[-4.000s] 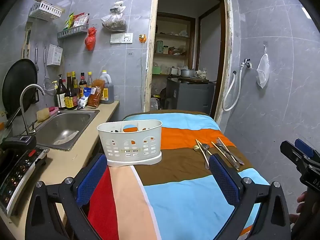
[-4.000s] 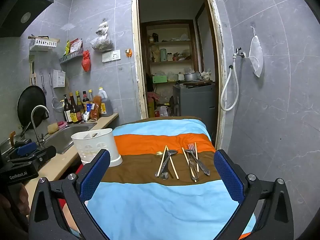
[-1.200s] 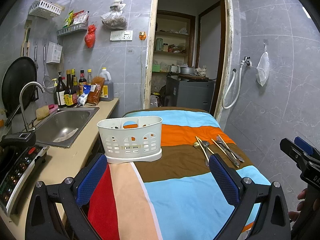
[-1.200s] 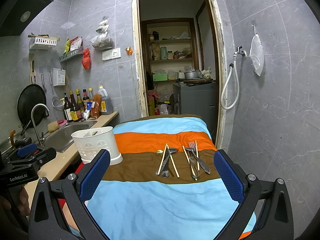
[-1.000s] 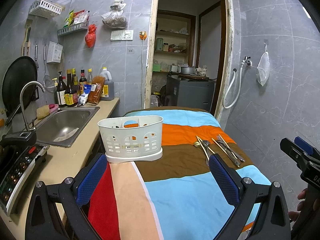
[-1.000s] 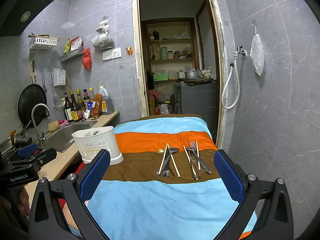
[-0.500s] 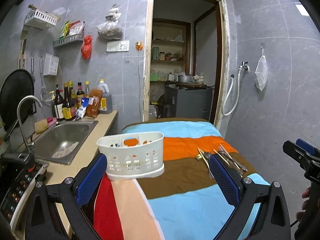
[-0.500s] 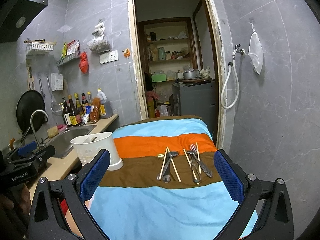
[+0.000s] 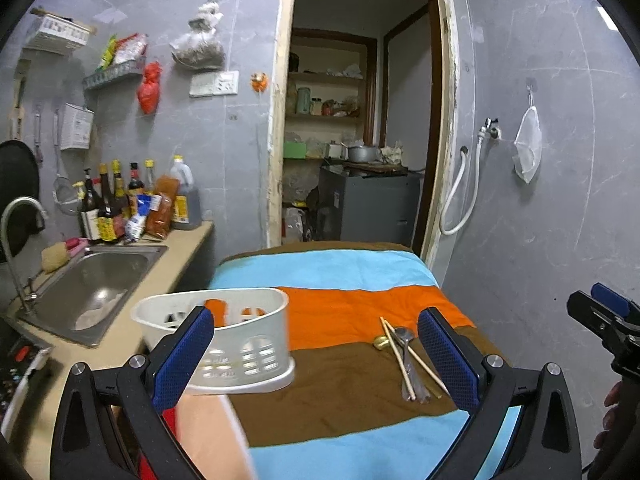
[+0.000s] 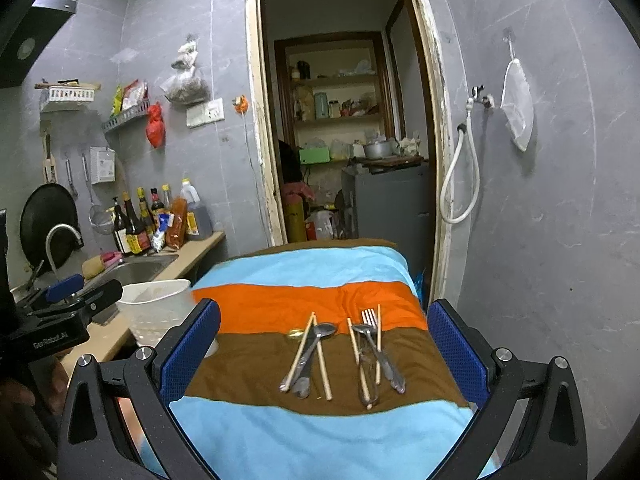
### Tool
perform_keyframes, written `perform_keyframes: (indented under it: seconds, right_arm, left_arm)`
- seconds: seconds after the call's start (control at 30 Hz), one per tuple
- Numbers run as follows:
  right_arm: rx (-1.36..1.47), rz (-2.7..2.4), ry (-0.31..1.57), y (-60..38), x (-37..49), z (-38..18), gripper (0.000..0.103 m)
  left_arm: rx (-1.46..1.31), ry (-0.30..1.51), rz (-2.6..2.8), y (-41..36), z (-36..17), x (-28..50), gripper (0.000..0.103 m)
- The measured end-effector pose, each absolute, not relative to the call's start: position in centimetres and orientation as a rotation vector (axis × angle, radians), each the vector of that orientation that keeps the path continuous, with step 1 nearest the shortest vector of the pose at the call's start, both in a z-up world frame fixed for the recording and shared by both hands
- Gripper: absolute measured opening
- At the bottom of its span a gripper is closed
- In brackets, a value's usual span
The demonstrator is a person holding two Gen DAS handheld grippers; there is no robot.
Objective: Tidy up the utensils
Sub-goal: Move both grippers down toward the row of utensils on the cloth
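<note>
A white slotted utensil caddy (image 9: 224,340) stands at the left of a table with a striped cloth (image 9: 340,412); it also shows in the right wrist view (image 10: 156,308). On the brown stripe lie chopsticks and a spoon (image 10: 308,354), and beside them a fork, a spoon and more chopsticks (image 10: 374,354). The same utensils show in the left wrist view (image 9: 408,356). My left gripper (image 9: 316,360) is open and empty, above the cloth near the caddy. My right gripper (image 10: 324,356) is open and empty, facing the utensils from above the table's near end.
A counter with a steel sink (image 9: 100,284), tap (image 9: 16,248) and several bottles (image 9: 116,204) runs along the left. A doorway (image 9: 360,140) opens behind the table. A grey tiled wall with a hose (image 10: 460,176) closes the right side.
Both grippers have moved forward and lower over the table, so the caddy and the utensils look closer. Both stay open and empty. Nothing on the table has moved.
</note>
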State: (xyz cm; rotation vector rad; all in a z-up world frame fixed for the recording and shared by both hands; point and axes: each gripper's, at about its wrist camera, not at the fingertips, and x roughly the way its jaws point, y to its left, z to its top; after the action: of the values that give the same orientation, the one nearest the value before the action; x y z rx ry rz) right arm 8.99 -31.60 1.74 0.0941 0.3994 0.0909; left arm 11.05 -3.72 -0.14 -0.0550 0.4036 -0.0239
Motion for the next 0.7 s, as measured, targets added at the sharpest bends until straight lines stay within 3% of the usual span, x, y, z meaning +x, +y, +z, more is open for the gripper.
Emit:
perform_keyframes:
  seconds: [0.43,0.6,0.7]
  right_arm:
    - [0.144,0.130,0.621,-37.5,23.2,-5.0,0.102]
    - [0.169,0.183,0.707,-38.2,27.7,-9.1,0.098]
    - [0.167,0.210,0.758,-38.2,30.0,-11.5,0.082]
  left_arm:
    - [-0.089,0.608,-0.067,-8.7,-6.3,22.3,0.100]
    - [-0.123,0.703,-0.082,-9.7,-9.5,25.6,0.083]
    - [-0.142,0.750,-0.093,-9.9,-11.2,27.0,0.075]
